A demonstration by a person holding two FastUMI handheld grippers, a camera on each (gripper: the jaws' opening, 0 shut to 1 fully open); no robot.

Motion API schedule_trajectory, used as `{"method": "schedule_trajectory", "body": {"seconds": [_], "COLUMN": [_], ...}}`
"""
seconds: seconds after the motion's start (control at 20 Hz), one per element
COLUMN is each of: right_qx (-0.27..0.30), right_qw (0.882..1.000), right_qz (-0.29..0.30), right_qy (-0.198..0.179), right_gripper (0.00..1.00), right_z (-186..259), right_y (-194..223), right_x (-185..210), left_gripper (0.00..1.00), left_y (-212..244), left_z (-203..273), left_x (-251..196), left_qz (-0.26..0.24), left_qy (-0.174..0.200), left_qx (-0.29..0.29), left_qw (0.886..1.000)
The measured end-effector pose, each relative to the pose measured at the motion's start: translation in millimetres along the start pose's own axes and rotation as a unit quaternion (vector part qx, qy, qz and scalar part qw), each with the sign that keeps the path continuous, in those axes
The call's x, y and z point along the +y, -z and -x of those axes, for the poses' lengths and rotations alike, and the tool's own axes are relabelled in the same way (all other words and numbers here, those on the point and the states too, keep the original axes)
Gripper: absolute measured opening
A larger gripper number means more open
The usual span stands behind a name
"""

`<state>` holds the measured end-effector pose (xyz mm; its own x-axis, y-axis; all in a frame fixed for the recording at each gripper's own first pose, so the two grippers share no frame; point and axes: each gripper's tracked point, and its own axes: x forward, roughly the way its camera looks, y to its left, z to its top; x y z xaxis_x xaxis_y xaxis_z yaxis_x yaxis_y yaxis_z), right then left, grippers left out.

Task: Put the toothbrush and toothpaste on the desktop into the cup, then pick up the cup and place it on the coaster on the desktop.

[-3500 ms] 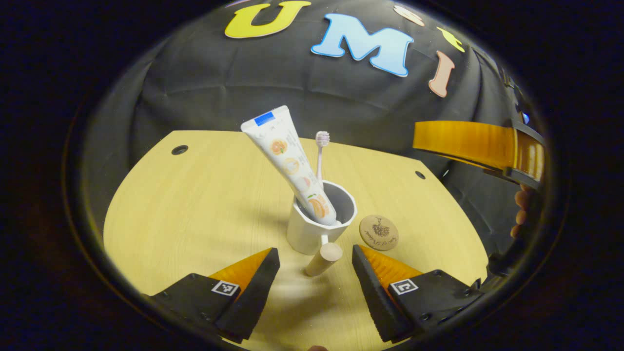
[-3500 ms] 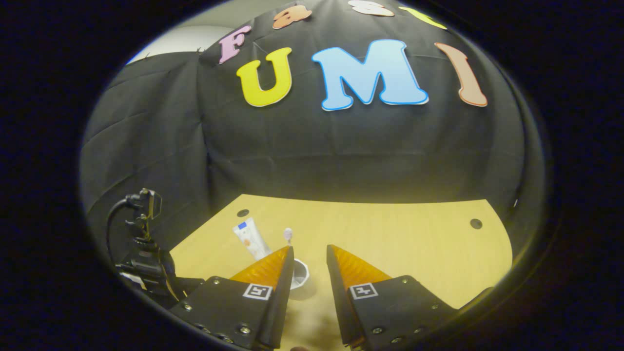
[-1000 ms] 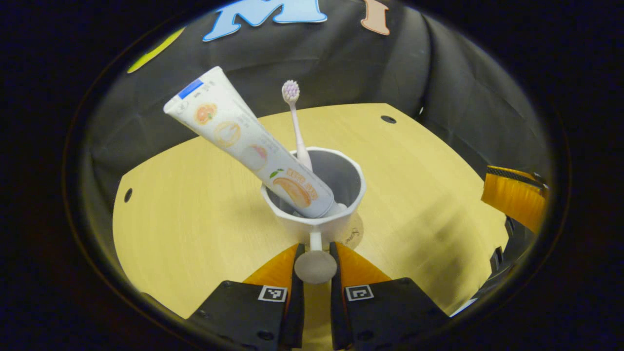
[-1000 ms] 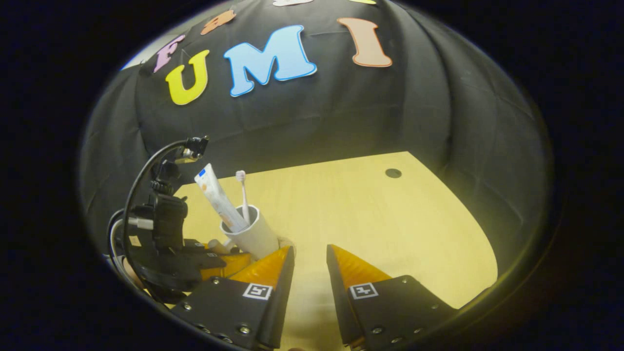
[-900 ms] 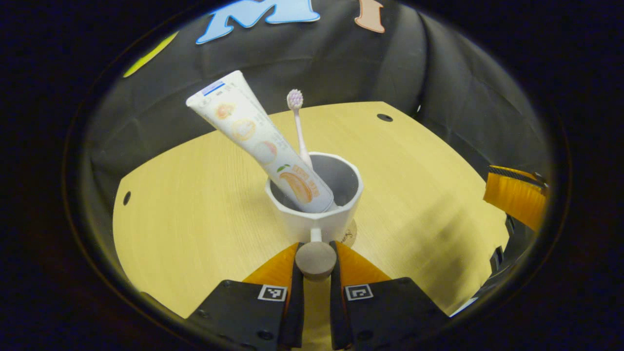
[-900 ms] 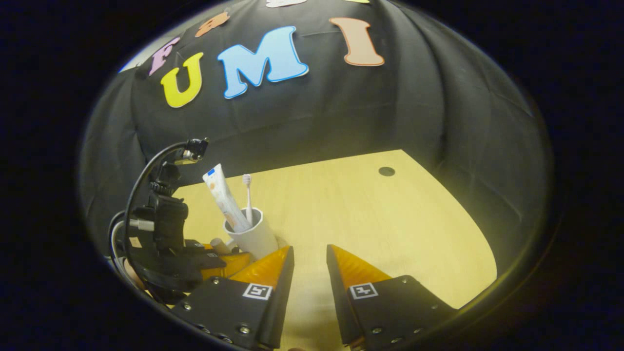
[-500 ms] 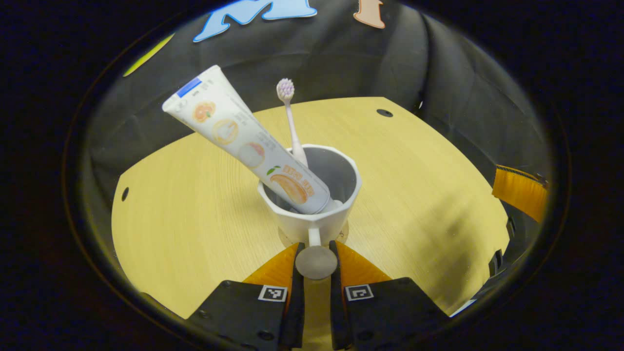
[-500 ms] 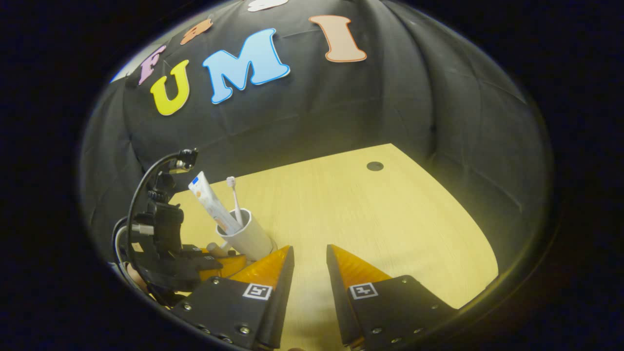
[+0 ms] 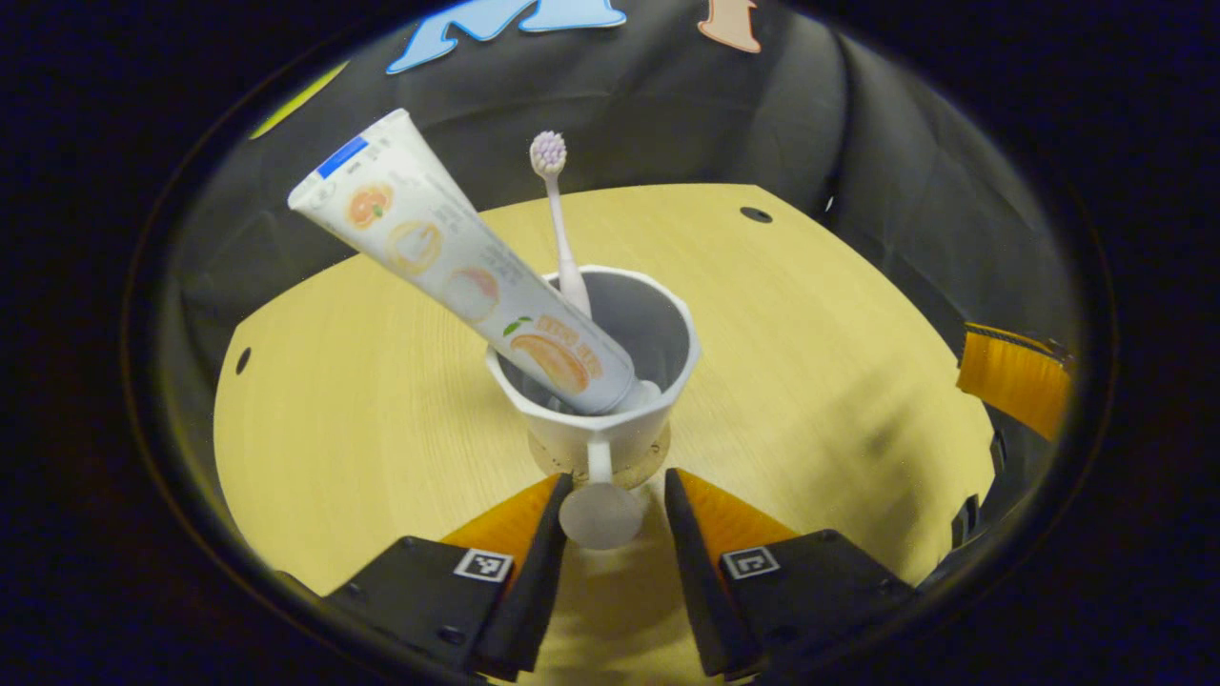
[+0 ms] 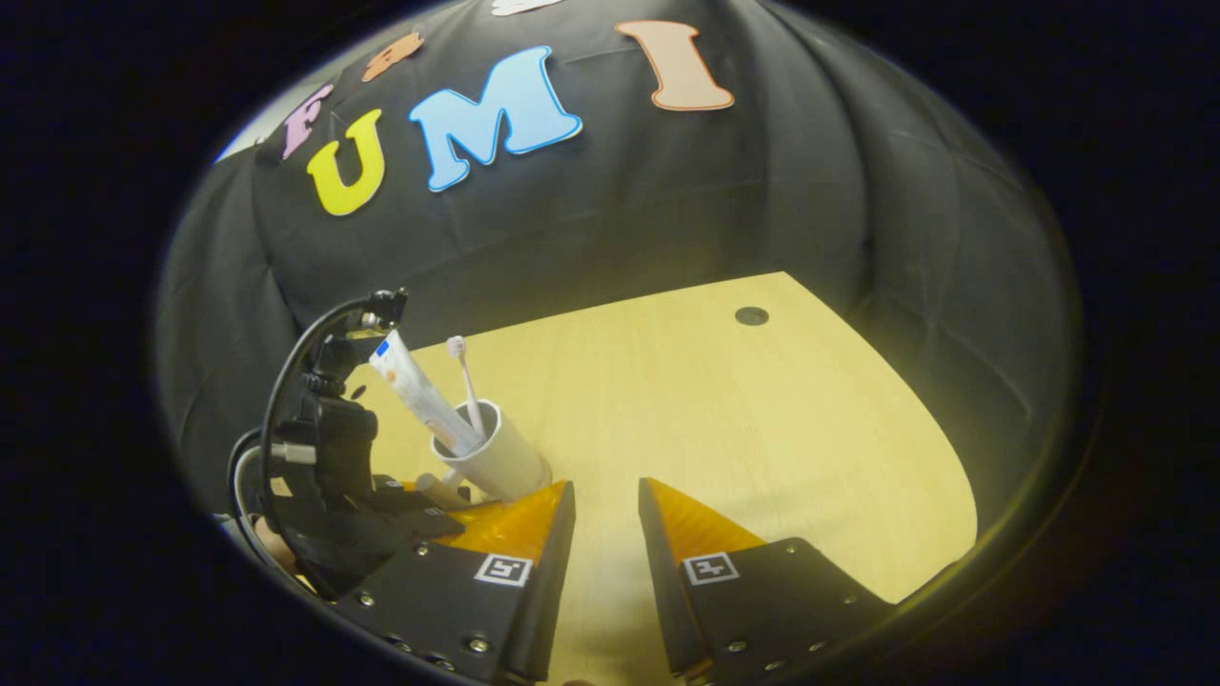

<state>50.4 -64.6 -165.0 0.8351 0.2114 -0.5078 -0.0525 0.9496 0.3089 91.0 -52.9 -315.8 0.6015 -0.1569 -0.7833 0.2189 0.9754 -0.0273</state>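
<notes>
On the coaster [image 9: 640, 459] stands the cup [image 9: 610, 419], left gripper [image 9: 610, 495] jaws spread beside its handle (right gripper [image 10: 604, 503] jaws narrowly parted).

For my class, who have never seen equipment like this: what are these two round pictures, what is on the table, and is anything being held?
There is no robot here. A person holds a two-finger claw in each hand, and a wide-angle camera rides on each claw, looking forward along its fingers.

The left gripper view shows the left claw at the bottom, fingers apart on either side of the round-ended handle of a white cup. The cup stands on a round coaster on the wooden desktop, with a toothpaste tube and a toothbrush leaning inside.

The right gripper view shows the right claw, open and holding nothing, with the same cup off to its side.

Nothing appears gripped.
</notes>
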Motion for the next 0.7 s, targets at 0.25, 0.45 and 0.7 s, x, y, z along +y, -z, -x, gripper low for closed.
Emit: {"method": "schedule_trajectory", "body": {"seconds": [0.25, 0.45, 0.7], "right_qx": [-0.020, -0.062, -0.134], "right_qw": [1.000, 0.996, 0.985], "right_qz": [0.018, 0.063, 0.104], "right_qy": [-0.008, -0.010, -0.008], "right_gripper": [0.41, 0.41, 0.43], "right_z": [8, 21, 45], "right_y": [-17, -47, -80], "right_x": [2, 14, 40], "left_gripper": [0.92, 0.93, 0.96], "left_y": [-20, -52, -85], "left_z": [38, 93, 168], "left_x": [-4, 7, 29], "left_qz": [0.027, 0.037, 0.050], "left_qy": [-0.010, -0.039, -0.075], "left_qx": [-0.071, -0.171, -0.290], "left_qw": [0.997, 0.984, 0.953]}}
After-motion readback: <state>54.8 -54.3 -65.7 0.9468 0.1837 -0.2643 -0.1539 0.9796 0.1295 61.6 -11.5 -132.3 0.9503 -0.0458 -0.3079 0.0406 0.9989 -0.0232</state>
